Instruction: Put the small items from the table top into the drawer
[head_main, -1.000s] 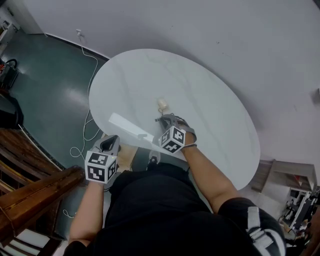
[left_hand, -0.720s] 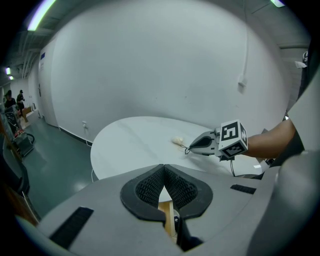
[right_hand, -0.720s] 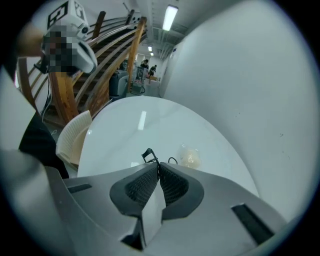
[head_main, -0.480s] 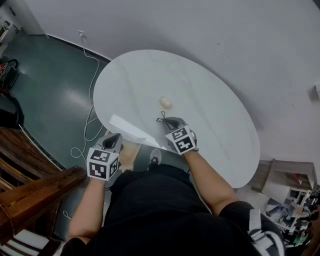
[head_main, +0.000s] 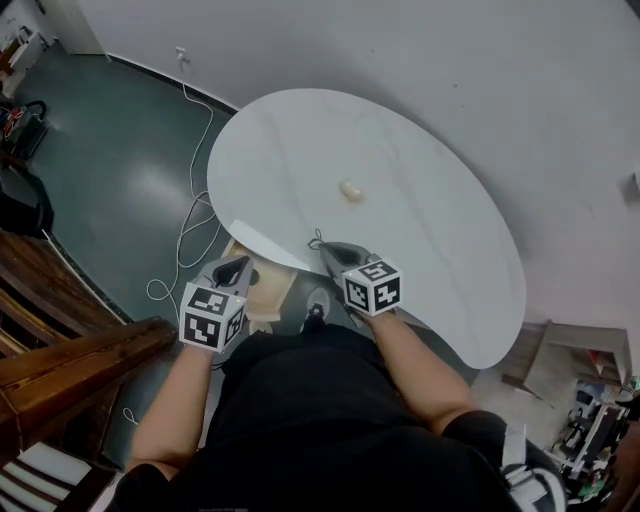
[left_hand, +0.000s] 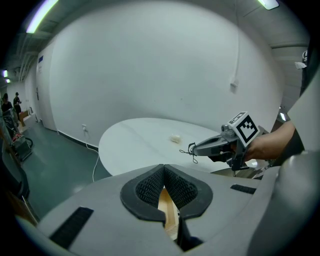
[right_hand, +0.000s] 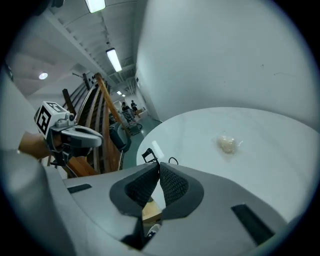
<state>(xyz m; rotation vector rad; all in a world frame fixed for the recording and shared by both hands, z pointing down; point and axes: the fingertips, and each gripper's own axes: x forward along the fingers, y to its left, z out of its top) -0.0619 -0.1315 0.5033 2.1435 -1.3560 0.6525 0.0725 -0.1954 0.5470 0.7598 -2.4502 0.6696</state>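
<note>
A small cream wrapped item (head_main: 351, 190) lies near the middle of the round white table (head_main: 440, 250); it also shows in the right gripper view (right_hand: 228, 144). My right gripper (head_main: 322, 246) hovers over the table's near edge, shut on a small black wire clip (right_hand: 148, 155) whose loops stick out past the tips (left_hand: 191, 150). Its jaws have just been closing a little on that clip. My left gripper (head_main: 241, 266) hangs over the open wooden drawer (head_main: 268, 294) below the table edge, its pads (left_hand: 150, 186) together with nothing between them.
A white cable (head_main: 192, 210) trails over the green floor left of the table. Dark wooden stair rails (head_main: 70, 360) stand at the lower left. The person's shoe (head_main: 313, 306) shows beside the drawer. A white wall runs behind the table.
My right gripper has drawn back from the cream item to the table's near edge, rising and rolling with the clip. The left gripper has shifted slightly right over the drawer.
</note>
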